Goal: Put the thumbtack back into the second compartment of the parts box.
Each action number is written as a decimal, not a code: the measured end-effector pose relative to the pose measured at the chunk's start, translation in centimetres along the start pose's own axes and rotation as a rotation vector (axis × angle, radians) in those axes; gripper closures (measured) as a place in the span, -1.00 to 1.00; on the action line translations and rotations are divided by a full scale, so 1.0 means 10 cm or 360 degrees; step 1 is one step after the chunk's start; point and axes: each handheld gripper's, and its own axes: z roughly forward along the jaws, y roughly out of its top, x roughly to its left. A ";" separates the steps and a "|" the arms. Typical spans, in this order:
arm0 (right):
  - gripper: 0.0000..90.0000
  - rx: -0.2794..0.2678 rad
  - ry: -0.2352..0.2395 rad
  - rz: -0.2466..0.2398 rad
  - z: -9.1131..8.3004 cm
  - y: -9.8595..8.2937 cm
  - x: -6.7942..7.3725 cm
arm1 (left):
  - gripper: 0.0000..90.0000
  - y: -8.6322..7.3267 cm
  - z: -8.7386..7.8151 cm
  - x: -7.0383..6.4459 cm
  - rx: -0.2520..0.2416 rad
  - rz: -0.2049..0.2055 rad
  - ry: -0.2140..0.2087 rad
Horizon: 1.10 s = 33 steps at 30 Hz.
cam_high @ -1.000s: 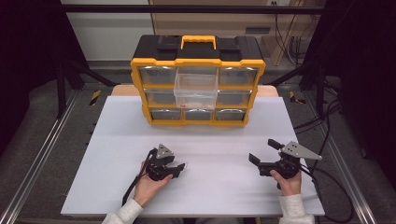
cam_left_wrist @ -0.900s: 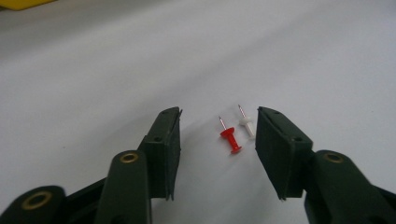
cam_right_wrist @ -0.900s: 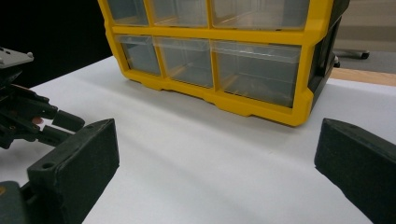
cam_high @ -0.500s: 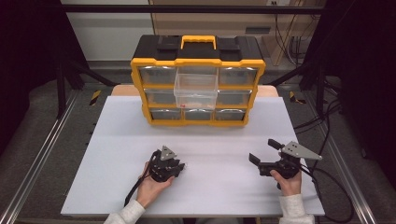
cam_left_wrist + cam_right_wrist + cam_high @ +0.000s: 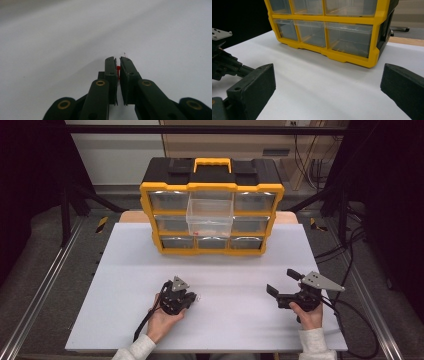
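1. Grippers are being held low over the white table (image 5: 125,270) in the high view. The left gripper (image 5: 192,298) is being kept near the table's front middle, its jaws drawn close, with a tiny pale speck just at its tip. The right gripper (image 5: 280,282) is being held well apart on the right, jaws spread wide and holding nothing. A yellow organizer (image 5: 212,212) is standing at the far edge, and its middle drawer (image 5: 209,217) is being left pulled out, probably as the place where the small part is meant to go.

2. Jaws are being pressed nearly together in the left gripper view, and a small red piece (image 5: 118,71) is being pinched between them, with a thin metal tip (image 5: 125,55) sticking out past the right jaw; it looks like a pin. The left gripper (image 5: 117,60) is being tilted down close to the table, likely for lifting so small a thing.

3. Jaws are being kept wide and empty in the right gripper view, where the right gripper (image 5: 328,77) is being pointed at the organizer's lower drawers (image 5: 312,32), seemingly waiting in reserve.
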 end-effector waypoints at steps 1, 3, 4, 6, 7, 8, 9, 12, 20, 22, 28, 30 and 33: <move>-0.99 -0.0001 -0.0001 -0.0001 0.00 0.00 0.00 | 0.87 0.00 0.00 0.00 -0.0002 -0.0002 -0.0005; -0.99 -0.0003 -0.0002 0.0000 -0.01 0.00 0.00 | 0.87 0.00 -0.01 0.01 -0.0009 0.0001 -0.0012; -0.99 -0.0003 -0.0002 0.0000 -0.01 0.00 0.00 | 0.87 0.00 -0.01 0.01 -0.0009 0.0001 -0.0012; -0.99 -0.0004 -0.0002 0.0001 -0.01 0.00 0.00 | 0.87 0.01 -0.03 0.02 -0.0021 -0.0002 -0.0011; -0.99 -0.0004 -0.0001 0.0000 -0.01 0.00 0.00 | 0.87 0.01 -0.04 0.02 -0.0030 -0.0007 -0.0015; -0.99 -0.0003 -0.0002 -0.0002 0.00 0.00 0.00 | 0.87 0.02 -0.06 0.03 -0.0034 -0.0006 -0.0016; -0.99 -0.0003 -0.0001 -0.0002 0.00 0.00 0.00 | 0.87 0.02 -0.08 0.04 -0.0045 -0.0011 -0.0016; -0.99 -0.0002 0.0001 -0.0001 0.00 0.00 0.00 | 0.87 0.04 -0.14 0.05 -0.0064 -0.0016 -0.0025; -0.99 0.0002 -0.0002 -0.0002 0.00 0.00 0.00 | 0.87 0.11 -0.34 0.09 -0.0151 -0.0024 -0.0041; -0.99 0.0001 -0.0001 -0.0002 0.00 0.00 0.00 | 0.87 0.14 -0.39 0.10 -0.0170 -0.0025 -0.0039; -0.99 0.0002 -0.0003 -0.0003 0.00 0.00 0.00 | 0.87 0.22 -0.55 0.12 -0.0226 -0.0027 -0.0045; -0.99 0.0001 -0.0003 -0.0003 0.00 0.00 0.00 | 0.87 0.26 -0.61 0.13 -0.0244 -0.0022 -0.0045; -0.99 0.0003 -0.0003 -0.0005 0.00 0.00 0.00 | 0.87 0.31 -0.69 0.14 -0.0280 -0.0027 -0.0045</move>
